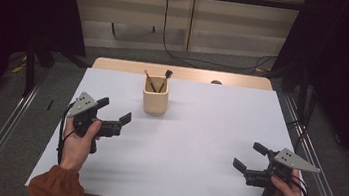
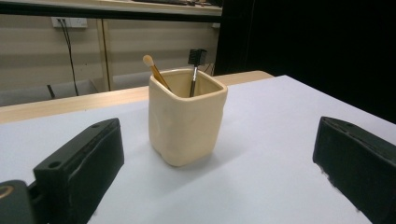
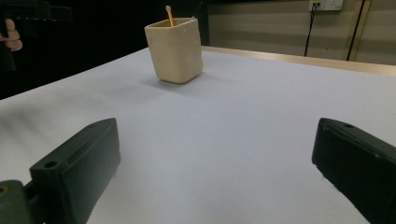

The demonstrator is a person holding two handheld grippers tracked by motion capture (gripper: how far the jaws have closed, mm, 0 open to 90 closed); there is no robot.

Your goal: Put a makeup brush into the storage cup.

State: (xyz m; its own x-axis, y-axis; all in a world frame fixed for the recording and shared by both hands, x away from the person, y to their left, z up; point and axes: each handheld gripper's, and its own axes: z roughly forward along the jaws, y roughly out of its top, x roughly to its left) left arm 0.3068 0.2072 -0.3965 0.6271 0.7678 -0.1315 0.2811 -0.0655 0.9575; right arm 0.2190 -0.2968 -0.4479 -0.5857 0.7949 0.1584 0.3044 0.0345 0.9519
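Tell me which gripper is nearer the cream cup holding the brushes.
Left. The left gripper sits just in front and to the left of the cream cup, jaws open toward it. The right gripper is far off, near the table's front right.

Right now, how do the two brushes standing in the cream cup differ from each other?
The tan brush has a rounded pale tip and a golden-brown handle; the black brush has a square dark head and a dark handle. The tan brush leans toward the cup's corner, while the black brush stands nearly upright. Both stand head-up in the cup.
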